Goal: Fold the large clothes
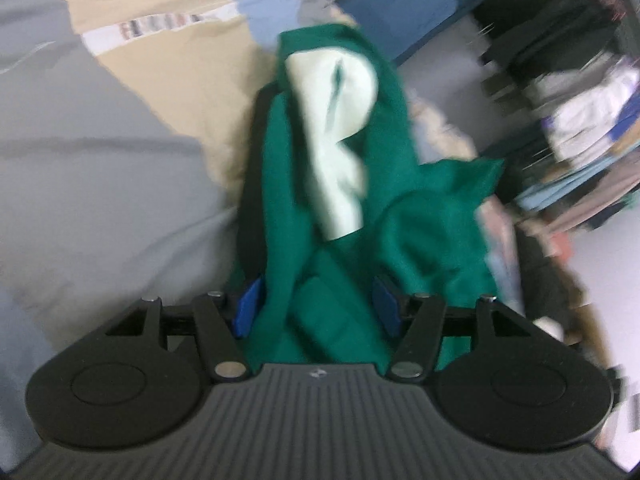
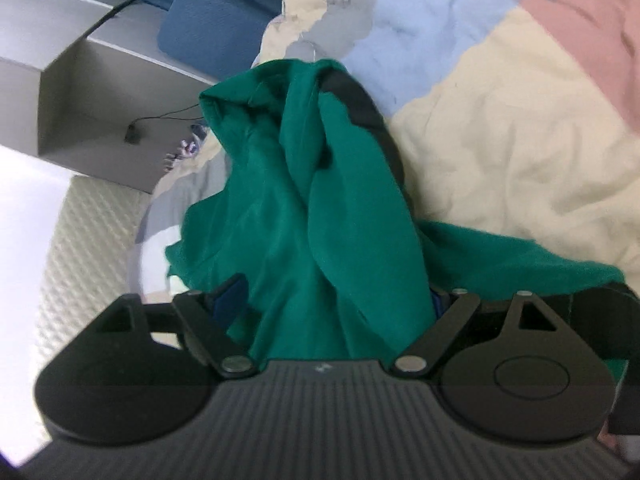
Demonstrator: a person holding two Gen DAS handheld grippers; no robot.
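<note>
A soft green garment, bunched and creased, with a white letter print, lies draped between and over the left gripper, whose fingers stand apart. The right gripper is likewise spread wide, cloth heaped between its fingers; whether either grips it, I cannot tell. A rumpled patchwork quilt lies beyond.

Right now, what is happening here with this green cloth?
A person is handling a green garment with a two-finger tool in each hand, over a bed with a patchwork cover. The garment, which bears a large white letter, is bunched up and drapes between the fingers of the left tool and also of the right tool. Both tools stand fairly wide, and the pads do not seem to press the cloth. No neat fold is visible yet.
</note>
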